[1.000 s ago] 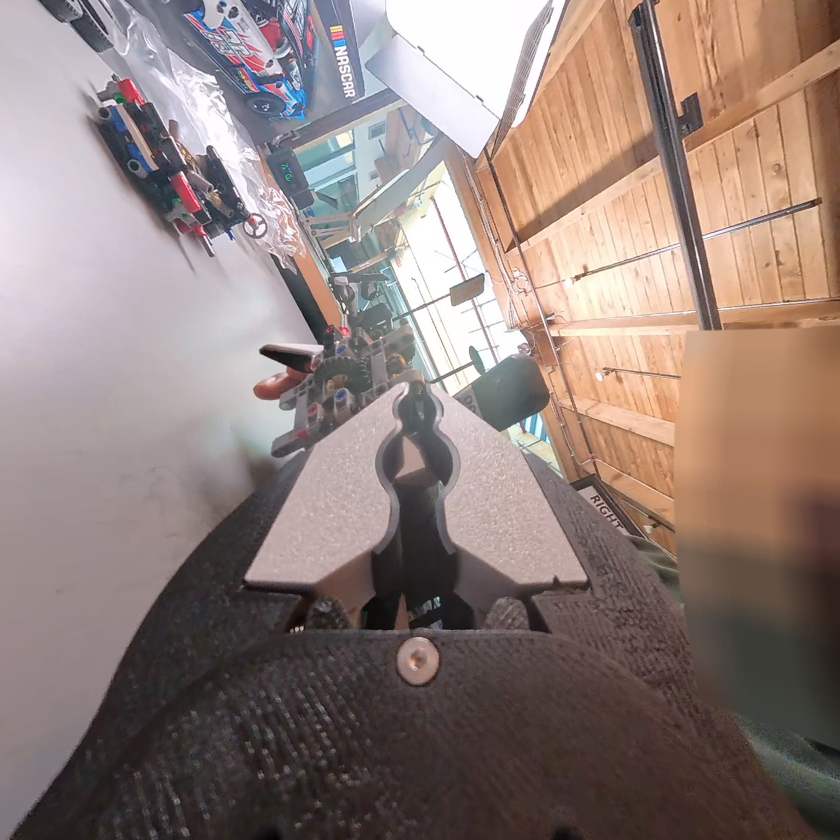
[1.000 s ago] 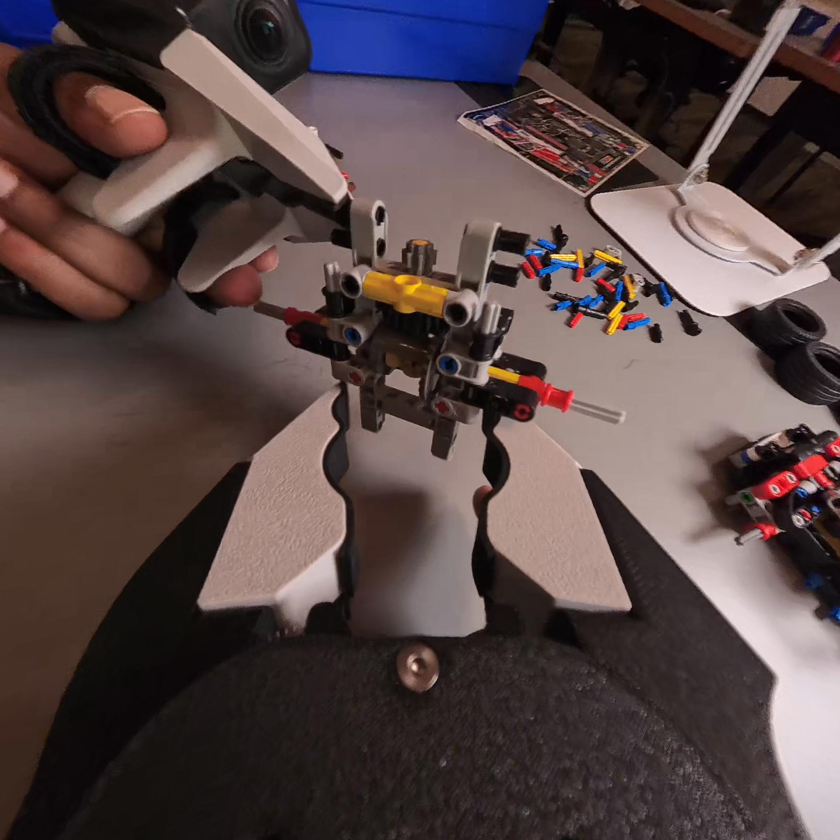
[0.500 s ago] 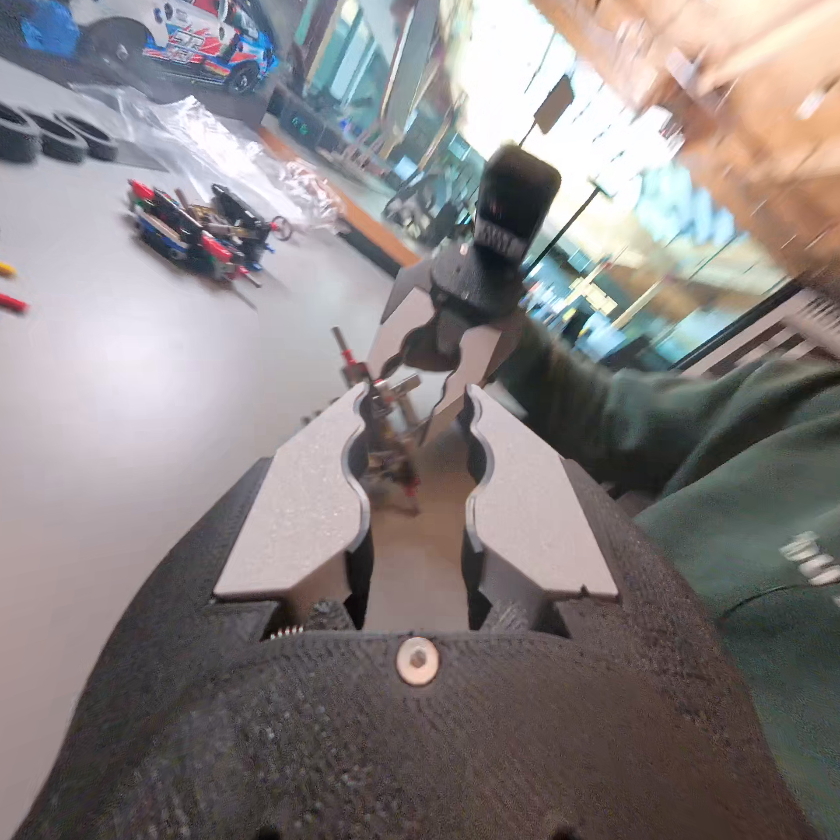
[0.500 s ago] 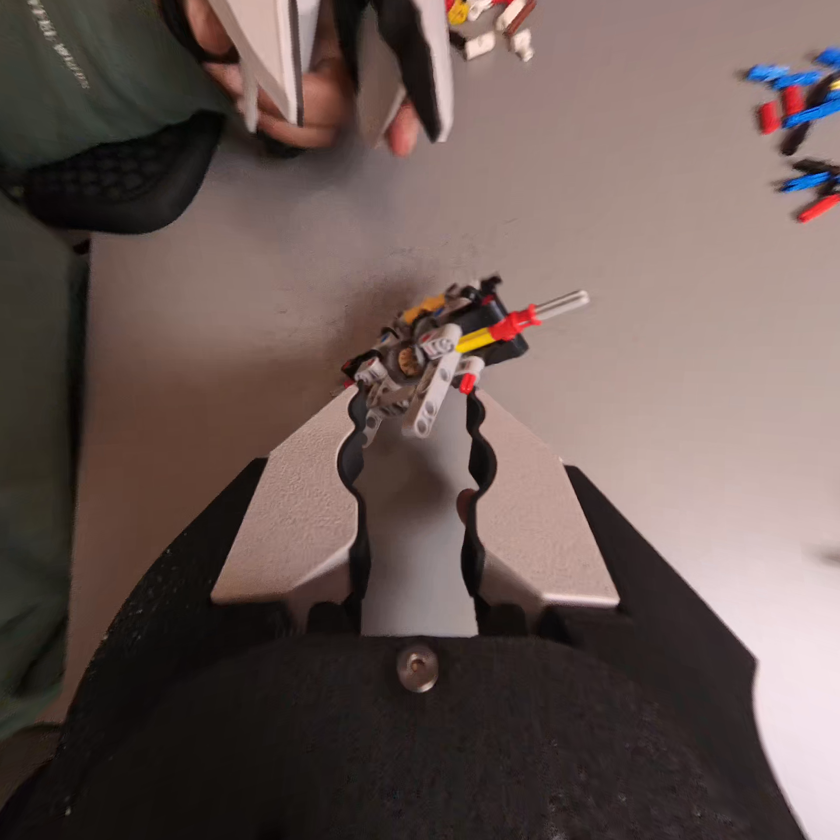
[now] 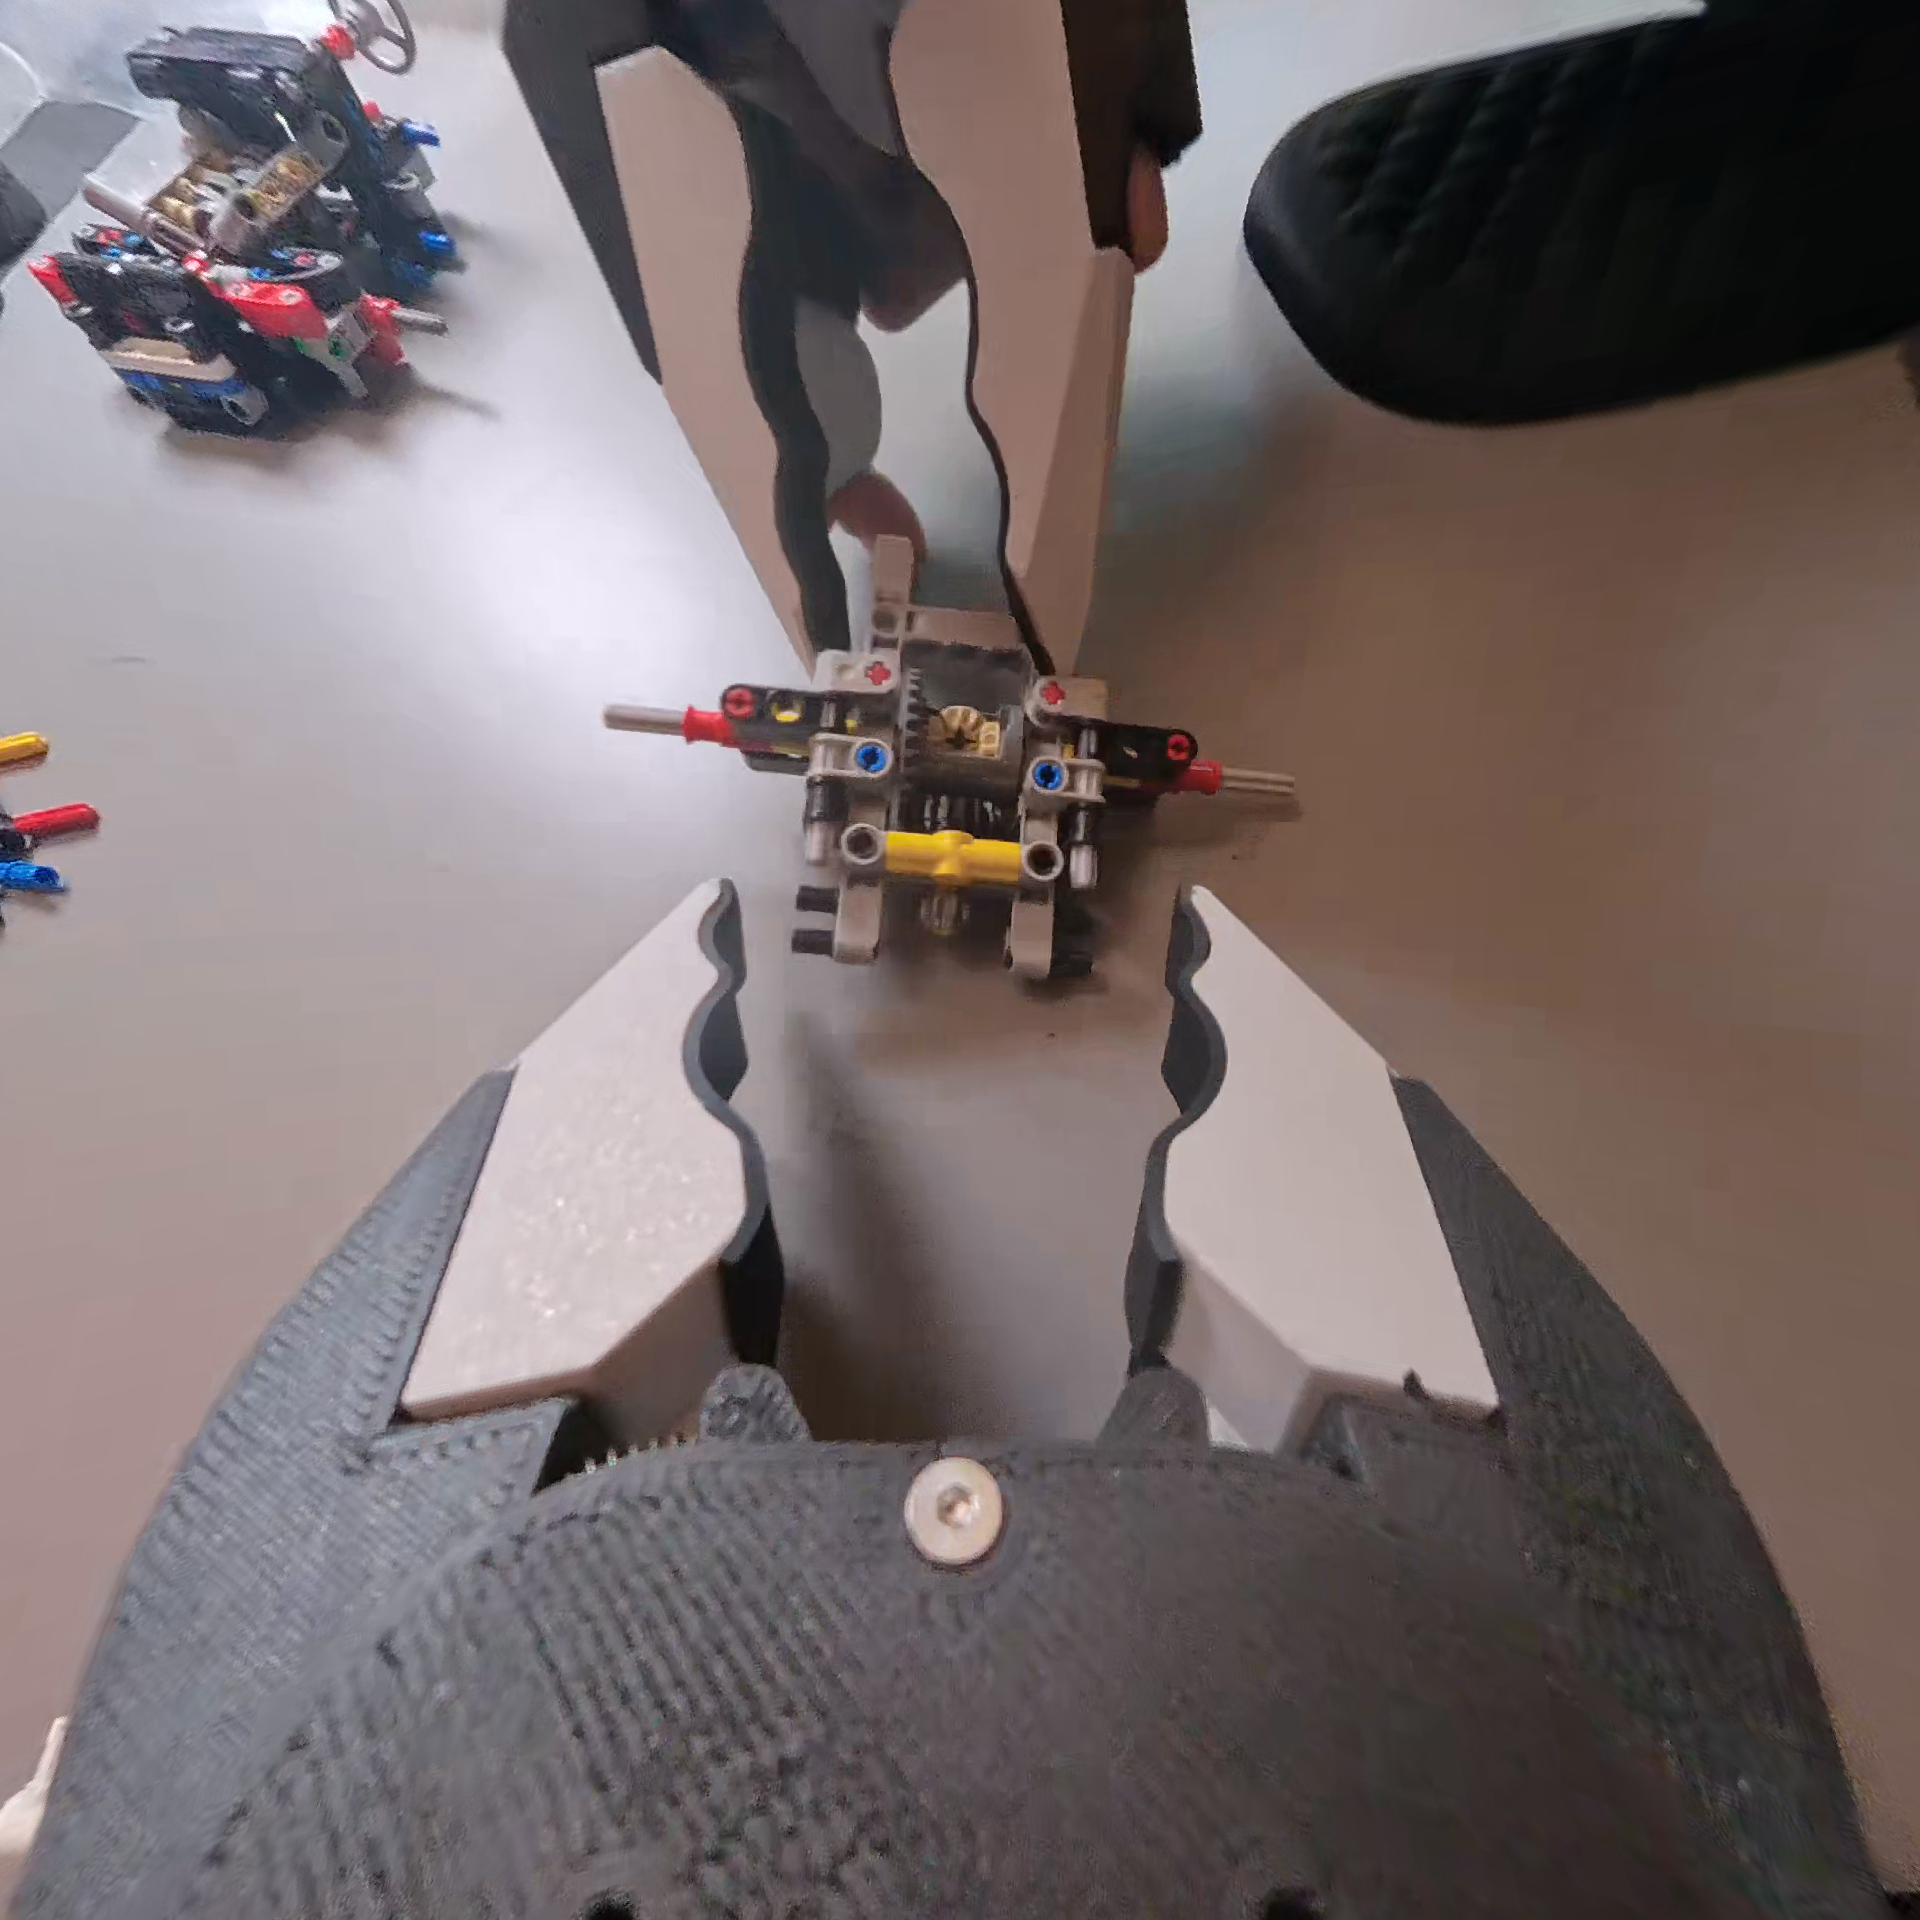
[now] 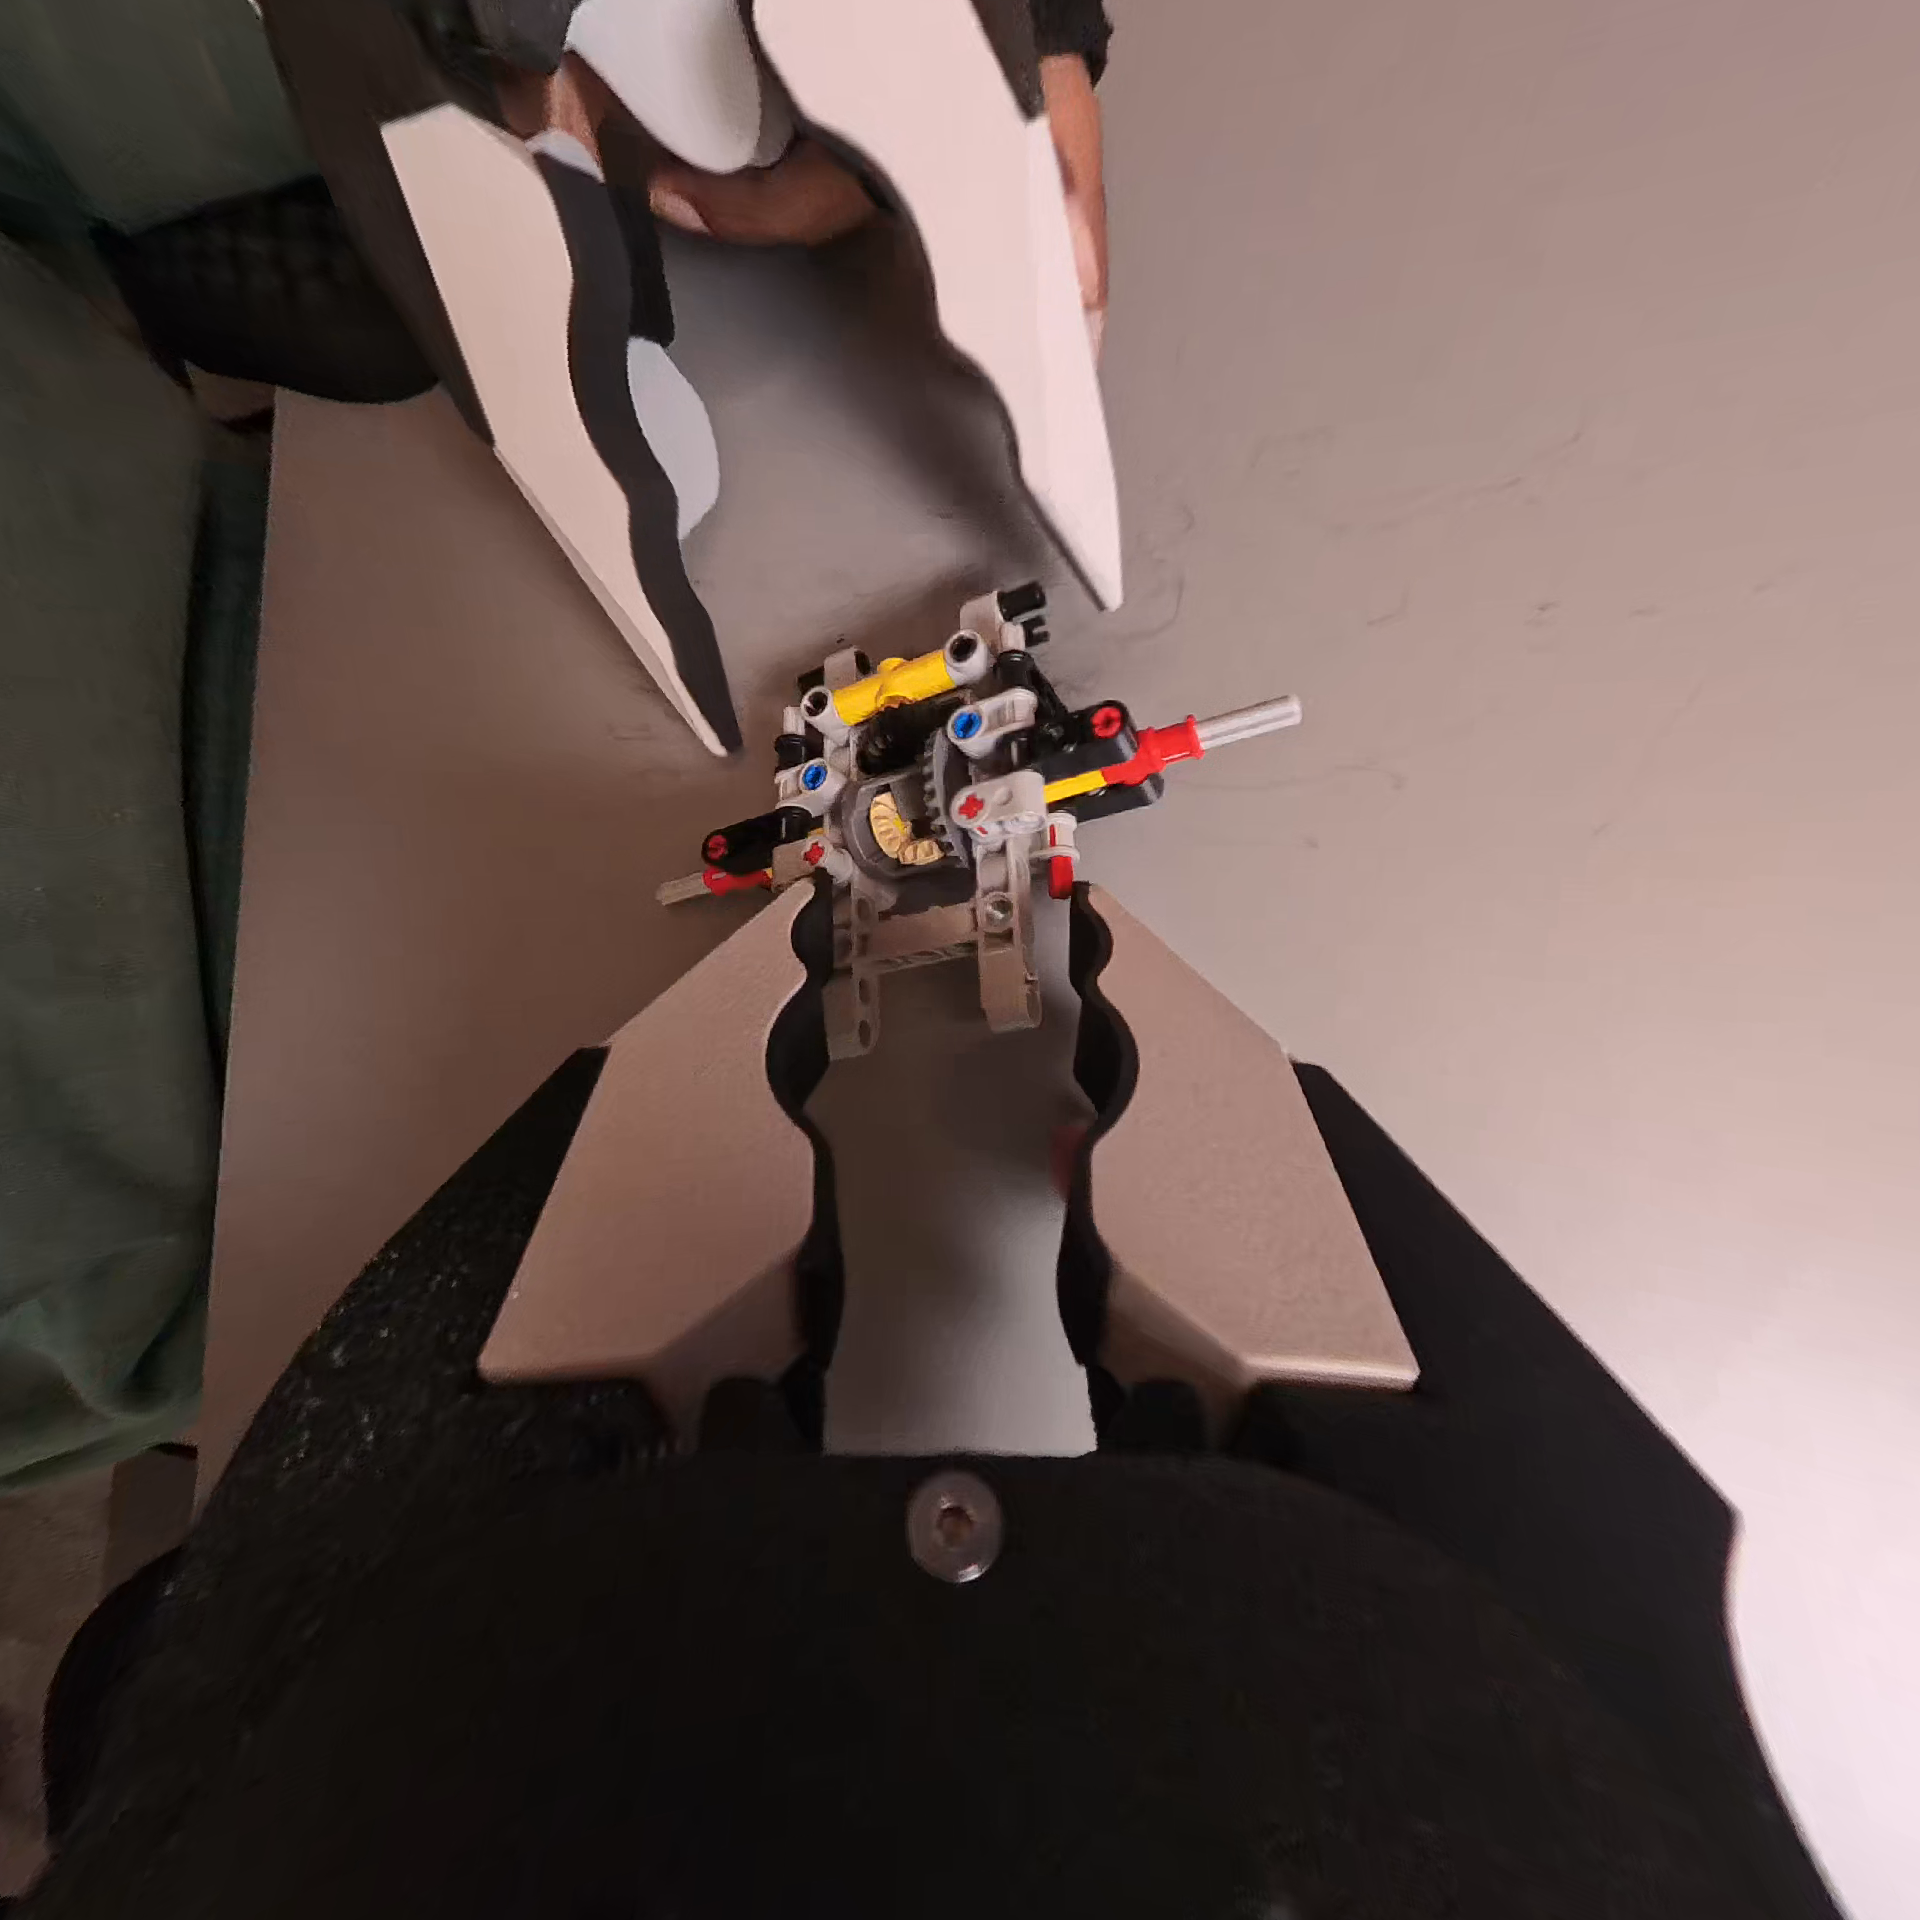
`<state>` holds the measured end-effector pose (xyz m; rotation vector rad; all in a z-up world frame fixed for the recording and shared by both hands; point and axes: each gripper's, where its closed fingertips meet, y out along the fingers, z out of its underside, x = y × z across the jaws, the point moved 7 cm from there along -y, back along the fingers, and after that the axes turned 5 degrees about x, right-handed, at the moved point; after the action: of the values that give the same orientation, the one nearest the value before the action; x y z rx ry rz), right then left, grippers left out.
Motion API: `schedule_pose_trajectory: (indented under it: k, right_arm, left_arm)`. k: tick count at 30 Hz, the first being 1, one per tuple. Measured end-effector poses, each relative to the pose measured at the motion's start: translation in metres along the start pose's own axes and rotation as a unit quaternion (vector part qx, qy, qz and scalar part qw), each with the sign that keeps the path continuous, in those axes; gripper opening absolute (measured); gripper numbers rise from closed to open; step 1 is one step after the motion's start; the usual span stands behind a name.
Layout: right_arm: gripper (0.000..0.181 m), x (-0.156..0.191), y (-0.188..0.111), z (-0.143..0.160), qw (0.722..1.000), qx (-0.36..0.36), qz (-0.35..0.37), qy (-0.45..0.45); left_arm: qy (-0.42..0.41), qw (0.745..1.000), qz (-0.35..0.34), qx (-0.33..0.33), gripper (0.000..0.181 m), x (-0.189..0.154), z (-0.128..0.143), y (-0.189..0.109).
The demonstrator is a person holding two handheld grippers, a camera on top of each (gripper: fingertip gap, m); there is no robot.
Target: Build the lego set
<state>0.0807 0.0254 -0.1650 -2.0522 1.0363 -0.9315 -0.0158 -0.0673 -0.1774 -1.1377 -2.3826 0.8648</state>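
The small lego gear assembly [image 5: 951, 790], grey with a yellow connector, blue pins and red-tipped axles out both sides, lies low over the grey table [image 5: 312, 623]. My right gripper [image 6: 940, 914] is shut on its two grey beams. In the left wrist view the right gripper [image 5: 932, 644] comes in from the top and holds the assembly's far end. My left gripper [image 5: 951, 925] is open and empty, with its fingertips just short of the yellow end. In the right wrist view the left gripper [image 6: 914, 665] points down from the top, with its jaws wide on either side of the assembly [image 6: 914, 790].
A larger part-built black, red and blue lego chassis [image 5: 239, 260] stands at the far left. Loose red, blue and yellow pins [image 5: 42, 821] lie at the left edge. A person's green sleeve [image 6: 94, 831] fills the left of the right wrist view. The tips of one gripper are about 4 cm away from the tips of the other.
My left gripper has opened and swung round to face the assembly head-on. My right gripper has brought the assembly down toward the table and still holds it.
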Motion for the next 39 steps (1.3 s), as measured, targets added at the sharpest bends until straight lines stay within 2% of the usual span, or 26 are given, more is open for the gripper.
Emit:
schedule_pose_trajectory:
  k: [3, 9, 15, 18, 20, 27, 34, 39]
  right_arm:
    - [0.045, -0.002, -0.002, 0.001, 0.999, -0.011, 0.033, -0.003]
    - [0.056, 0.006, -0.014, 0.017, 0.996, -0.045, 0.079, -0.025]
    - [0.06, 0.015, -0.006, 0.026, 0.983, -0.043, 0.157, -0.084]
    - [0.057, 0.014, -0.002, 0.022, 0.978, -0.047, 0.179, -0.094]
    - [0.045, 0.011, -0.001, 0.021, 0.974, -0.04, 0.197, -0.1]
    - [0.043, 0.012, 0.0, 0.021, 0.973, -0.033, 0.205, -0.097]
    - [0.043, 0.01, -0.002, 0.022, 0.972, -0.015, 0.227, -0.06]
    - [0.043, 0.009, -0.003, 0.023, 0.97, -0.016, 0.238, -0.035]
  left_arm:
    - [0.008, 1.0, -0.011, 0.025, 0.066, -0.001, 0.003, 0.003]
    - [0.003, 1.0, -0.01, 0.025, 0.058, 0.0, 0.004, 0.002]
    - [0.006, 1.0, -0.009, 0.024, 0.056, 0.001, 0.004, 0.002]
    - [0.014, 1.0, -0.017, 0.014, 0.056, 0.002, 0.003, 0.0]
    - [0.014, 1.0, -0.022, 0.008, 0.056, 0.004, 0.003, -0.001]
    - [0.022, 0.999, -0.031, 0.004, 0.055, 0.006, 0.004, -0.003]
    - [0.022, 0.998, -0.061, 0.011, 0.056, 0.013, 0.007, -0.009]
    - [0.01, 0.998, -0.056, 0.014, 0.058, 0.017, 0.011, -0.013]
